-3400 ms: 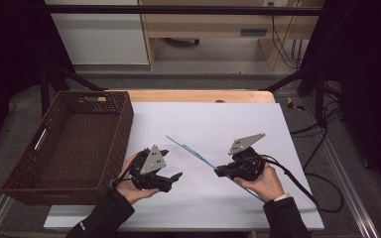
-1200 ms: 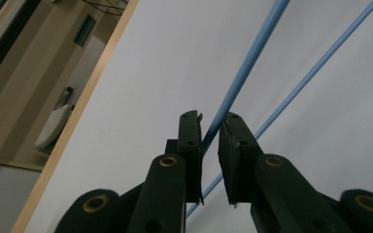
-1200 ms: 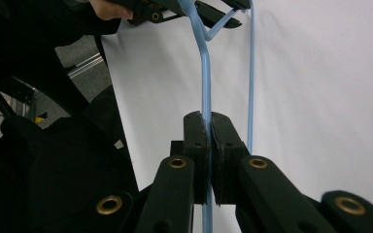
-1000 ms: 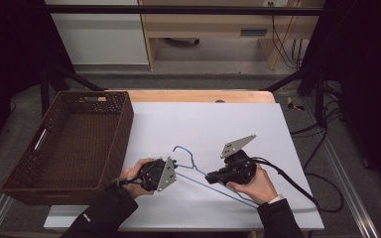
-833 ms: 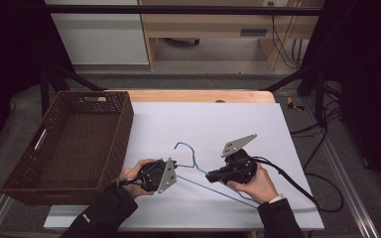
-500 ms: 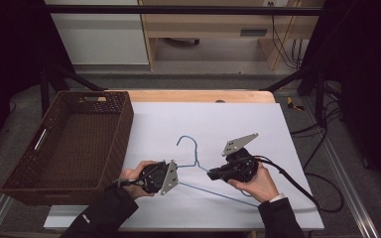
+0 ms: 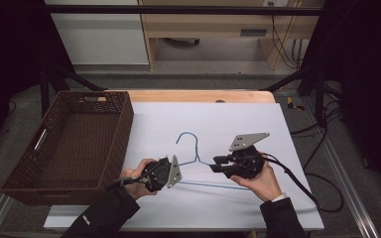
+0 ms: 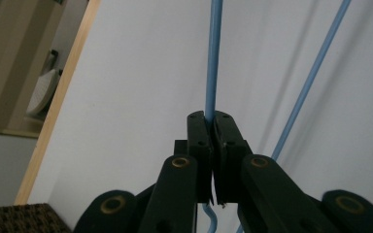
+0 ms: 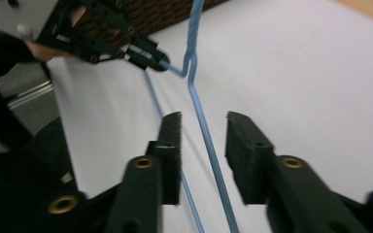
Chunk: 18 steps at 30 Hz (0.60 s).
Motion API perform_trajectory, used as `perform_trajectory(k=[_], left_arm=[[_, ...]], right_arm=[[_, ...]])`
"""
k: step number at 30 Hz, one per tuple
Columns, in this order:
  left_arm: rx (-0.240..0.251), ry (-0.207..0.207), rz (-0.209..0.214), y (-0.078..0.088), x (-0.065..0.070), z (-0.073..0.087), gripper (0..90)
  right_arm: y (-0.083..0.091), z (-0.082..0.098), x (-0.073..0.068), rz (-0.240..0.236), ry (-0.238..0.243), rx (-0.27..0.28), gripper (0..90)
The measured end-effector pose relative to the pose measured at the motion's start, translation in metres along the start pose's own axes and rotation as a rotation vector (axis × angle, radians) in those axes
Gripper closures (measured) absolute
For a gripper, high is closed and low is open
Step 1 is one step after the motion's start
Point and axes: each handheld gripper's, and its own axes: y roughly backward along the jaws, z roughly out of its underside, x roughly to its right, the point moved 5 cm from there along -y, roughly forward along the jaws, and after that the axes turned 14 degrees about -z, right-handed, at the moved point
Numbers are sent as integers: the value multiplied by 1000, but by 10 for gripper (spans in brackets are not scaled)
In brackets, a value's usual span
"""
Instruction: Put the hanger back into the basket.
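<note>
Blue wire hanger (image 7: pixel 197 166) lies on the white table (image 7: pixel 218 119) just right of the wicker basket (image 7: pixel 69 139). Your left gripper (image 8: pixel 212 127) pinches one hanger arm tight; your right gripper (image 9: pixel 201 141) has just been opening (the wire runs between its jaws, untouched).

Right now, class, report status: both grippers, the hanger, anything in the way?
Left gripper shut on hanger. Right gripper jaws just opening, wire between them, ungripped. Hanger flat on table; basket off to its left.
</note>
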Motion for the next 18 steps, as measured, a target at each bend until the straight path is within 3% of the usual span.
perform_trajectory(k=[10, 18], left_arm=[[-82, 112, -22, 1, -14, 0, 873], [-127, 168, -47, 2, -27, -2, 874]], right_arm=[[21, 7, 8, 130, 5, 105, 412], [40, 27, 16, 228, -38, 205, 214]])
